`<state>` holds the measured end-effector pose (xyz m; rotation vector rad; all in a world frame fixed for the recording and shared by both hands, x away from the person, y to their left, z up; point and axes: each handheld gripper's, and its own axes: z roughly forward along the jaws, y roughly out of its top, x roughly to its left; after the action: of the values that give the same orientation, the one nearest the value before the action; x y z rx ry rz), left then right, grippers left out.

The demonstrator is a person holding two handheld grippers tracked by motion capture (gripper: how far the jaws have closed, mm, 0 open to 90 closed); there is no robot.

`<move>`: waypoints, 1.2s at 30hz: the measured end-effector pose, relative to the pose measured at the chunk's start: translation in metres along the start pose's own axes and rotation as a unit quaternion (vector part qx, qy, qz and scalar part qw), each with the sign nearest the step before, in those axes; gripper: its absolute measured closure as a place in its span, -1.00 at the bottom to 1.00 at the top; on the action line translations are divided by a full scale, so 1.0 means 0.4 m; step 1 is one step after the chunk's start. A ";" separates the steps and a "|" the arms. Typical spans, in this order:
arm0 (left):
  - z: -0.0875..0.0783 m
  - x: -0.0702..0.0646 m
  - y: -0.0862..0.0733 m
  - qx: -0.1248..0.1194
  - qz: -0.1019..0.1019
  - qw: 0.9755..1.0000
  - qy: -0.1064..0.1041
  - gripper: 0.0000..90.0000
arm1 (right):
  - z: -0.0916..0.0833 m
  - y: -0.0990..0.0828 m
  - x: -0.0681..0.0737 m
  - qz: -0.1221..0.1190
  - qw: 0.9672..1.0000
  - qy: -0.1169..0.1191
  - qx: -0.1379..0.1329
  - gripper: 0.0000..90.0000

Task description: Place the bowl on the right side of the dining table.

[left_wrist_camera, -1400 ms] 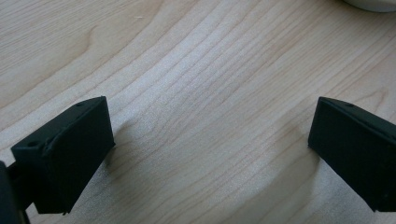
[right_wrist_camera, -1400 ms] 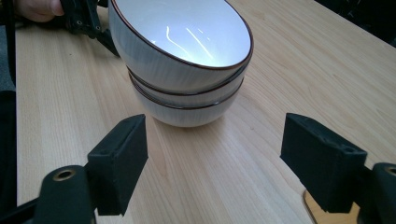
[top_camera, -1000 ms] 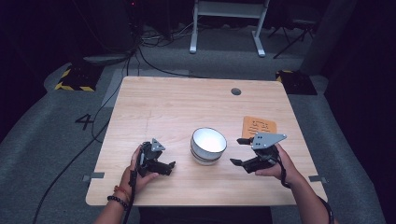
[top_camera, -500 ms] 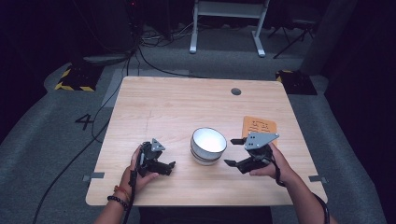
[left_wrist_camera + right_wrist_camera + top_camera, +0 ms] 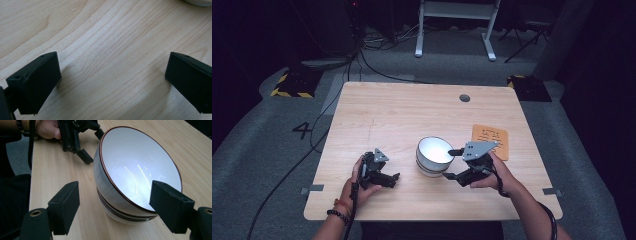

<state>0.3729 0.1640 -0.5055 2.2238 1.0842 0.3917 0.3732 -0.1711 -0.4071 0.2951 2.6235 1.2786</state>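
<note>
My right gripper (image 5: 454,163) stood with its jaws wide, one jaw above the rim of the bowl (image 5: 435,155) and the other outside its wall, low near the surface (image 5: 412,115). In the right gripper view the pads did not press on the bowl (image 5: 130,172); the rim passed between them and nothing was held. The bowl seemed to be a stack of two, white inside with a thin dark line on the rim, and it stood a little in front of the middle of the surface, between my two hands.

My left gripper (image 5: 388,178) rested low on the surface, near the left side of the bowl but apart from it, with the jaws also wide and only bare wood between them in the left gripper view.

Near the right gripper, toward the right edge, an orange mat (image 5: 490,140) lay flat; it carried dark marks that I could not read. The far half of the surface was open wood, with a small round cap (image 5: 464,98) near the far edge. On the floor to the left, a white "4" (image 5: 303,130) was marked.
</note>
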 end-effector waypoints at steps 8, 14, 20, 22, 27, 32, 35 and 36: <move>0.000 0.000 0.000 0.002 -0.001 1.000 0.001 -1.00 | 0.031 0.017 0.006 -0.005 1.000 0.024 0.008 -0.40; 0.000 0.000 0.000 0.001 -0.001 1.000 0.001 -1.00 | 0.053 0.029 0.003 -0.006 0.999 0.040 0.015 -0.19; 0.000 0.000 0.000 0.000 0.000 1.000 0.000 -1.00 | 0.078 0.036 -0.002 0.005 0.997 0.074 0.029 0.18; 0.000 0.000 0.000 0.000 0.001 1.000 0.000 -1.00 | 0.083 0.039 -0.005 0.008 0.996 0.084 0.028 0.29; 0.000 0.000 0.000 0.001 -0.001 1.000 0.001 -1.00 | 0.088 0.045 -0.015 0.017 0.995 0.093 0.030 0.59; 0.000 0.000 0.000 0.000 0.000 1.000 0.000 -1.00 | 0.094 0.046 -0.026 0.028 0.994 0.105 0.031 0.79; 0.000 0.000 0.000 0.001 -0.001 1.000 0.001 -1.00 | 0.102 0.055 -0.024 0.020 0.993 0.108 0.035 0.85; 0.000 0.000 0.000 0.000 0.000 1.000 0.001 -1.00 | 0.103 0.058 -0.024 0.016 0.994 0.106 0.034 0.85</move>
<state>0.3728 0.1640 -0.5055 2.2239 1.0857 0.3929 0.3958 -0.1287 -0.4125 0.2233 2.8555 1.2965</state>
